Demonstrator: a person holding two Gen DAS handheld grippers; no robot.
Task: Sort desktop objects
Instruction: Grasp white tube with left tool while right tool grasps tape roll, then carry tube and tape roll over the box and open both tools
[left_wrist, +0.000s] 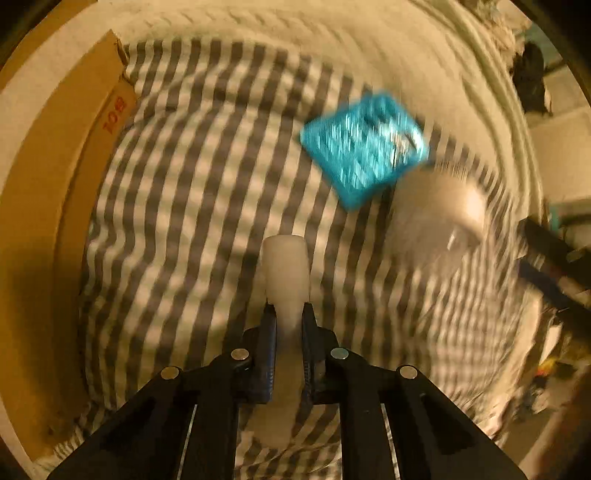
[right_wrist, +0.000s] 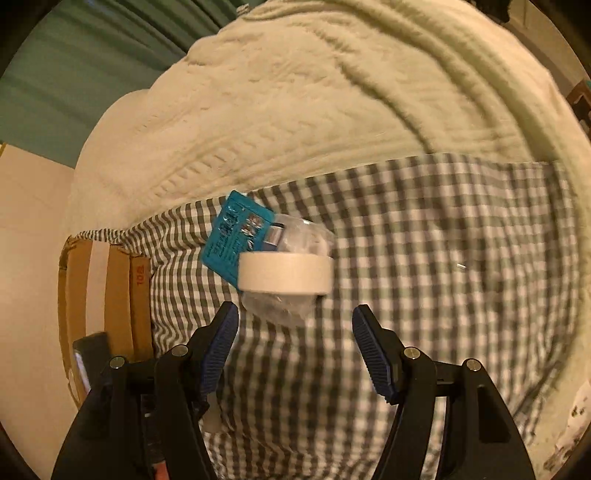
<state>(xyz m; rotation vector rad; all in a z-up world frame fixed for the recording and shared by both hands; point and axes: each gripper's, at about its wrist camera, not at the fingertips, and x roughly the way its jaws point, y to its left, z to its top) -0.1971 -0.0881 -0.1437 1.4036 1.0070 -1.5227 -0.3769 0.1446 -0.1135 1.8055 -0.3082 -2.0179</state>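
My left gripper (left_wrist: 289, 314) is shut on a small white bottle-shaped object (left_wrist: 285, 271), held above the grey-and-white checked cloth (left_wrist: 192, 221). A blue packet (left_wrist: 364, 146) lies on the cloth ahead to the right, next to a clear plastic bag (left_wrist: 436, 221); this view is blurred. In the right wrist view the blue packet (right_wrist: 236, 236) lies beside the clear bag (right_wrist: 299, 236), and a roll of white tape (right_wrist: 285, 274) rests on the bag. My right gripper (right_wrist: 295, 325) is open and empty, just short of the tape and bag.
A cardboard box (left_wrist: 55, 192) lies along the cloth's left edge and also shows in the right wrist view (right_wrist: 107, 302). A cream knitted blanket (right_wrist: 295, 103) lies under and beyond the checked cloth (right_wrist: 443, 258). Dark clutter (left_wrist: 554, 266) sits at the far right.
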